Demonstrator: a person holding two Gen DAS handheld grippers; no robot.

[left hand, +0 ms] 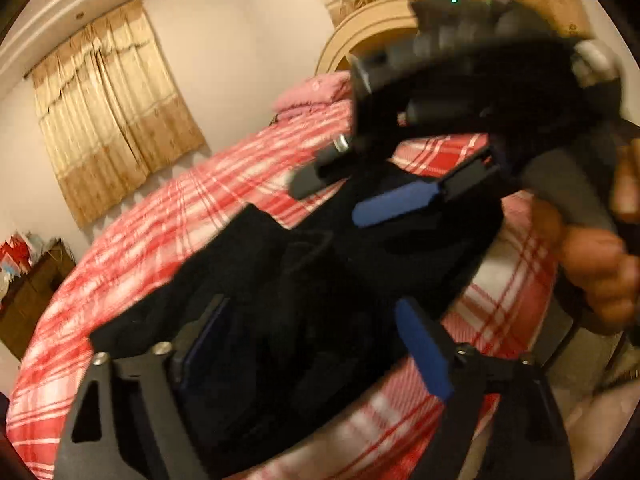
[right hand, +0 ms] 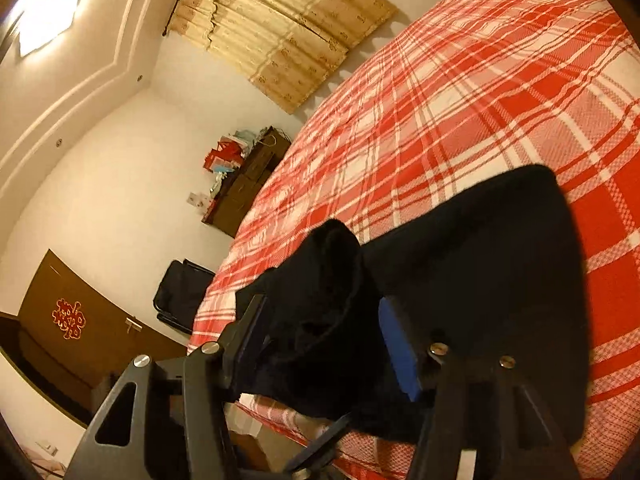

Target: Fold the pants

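Note:
Black pants (left hand: 280,280) lie bunched on a red and white plaid bed (left hand: 160,216). My left gripper (left hand: 308,344) is open, with its blue-padded fingers wide on either side of the bunched cloth. My right gripper (left hand: 332,196) shows in the left wrist view, above the pants, with its fingers apart. In the right wrist view my right gripper (right hand: 320,340) straddles a raised fold of the pants (right hand: 480,272), open, with the cloth between its fingers. The frames are blurred by motion.
Pink pillows (left hand: 316,92) and a curved headboard (left hand: 360,28) are at the bed's far end. A dark dresser (right hand: 248,184) with red bags stands by the wall. A black chair (right hand: 180,296) and a brown door (right hand: 80,320) are beyond the bed's edge.

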